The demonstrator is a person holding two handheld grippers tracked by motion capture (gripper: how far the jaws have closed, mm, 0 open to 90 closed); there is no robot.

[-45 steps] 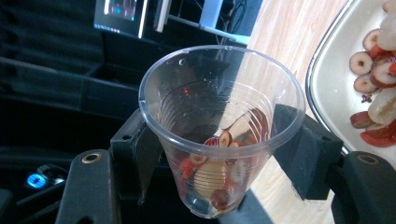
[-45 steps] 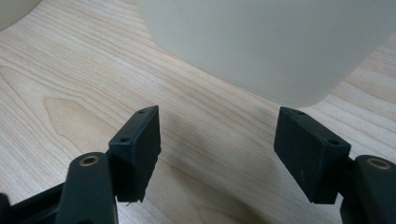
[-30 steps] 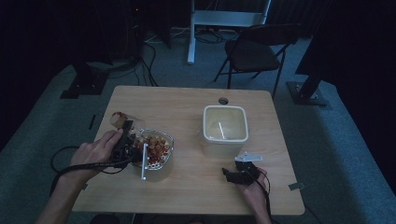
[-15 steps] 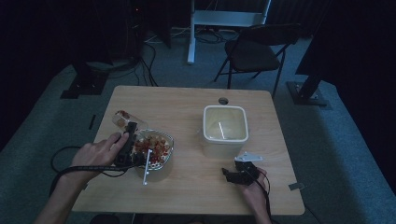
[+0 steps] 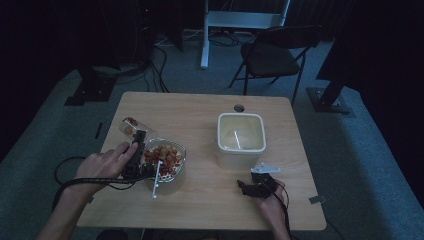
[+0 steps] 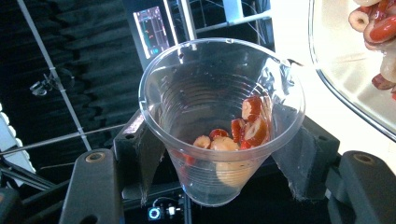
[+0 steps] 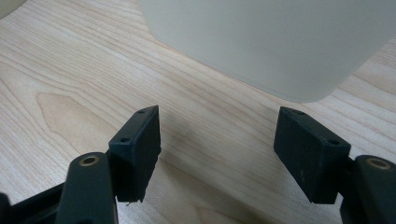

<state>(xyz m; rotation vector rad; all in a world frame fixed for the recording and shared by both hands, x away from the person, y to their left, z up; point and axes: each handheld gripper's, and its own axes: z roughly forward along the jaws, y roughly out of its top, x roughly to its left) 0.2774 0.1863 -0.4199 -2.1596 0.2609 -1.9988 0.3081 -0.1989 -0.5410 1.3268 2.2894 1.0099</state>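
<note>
My left gripper [image 6: 219, 140] is shut on a clear plastic cup [image 6: 219, 116] that holds a few red and pale fruit slices. Its jaws have just been closing, and the pads press on the cup's sides. In the high view the cup [image 5: 131, 127] is tipped, just left of a glass bowl [image 5: 172, 150] full of the same slices, with the left gripper [image 5: 137, 145] behind it. A white utensil [image 5: 157, 179] leans out of the bowl's front. My right gripper [image 5: 252, 186] rests open near the table's front, with nothing between its fingers [image 7: 140, 144].
A white square container [image 5: 240, 137] stands right of the bowl, and its wall [image 7: 280, 42] is just ahead of the right gripper. The wooden table [image 5: 200, 110] has a small hole [image 5: 239, 107] at the back. A folding chair [image 5: 270, 55] stands beyond it.
</note>
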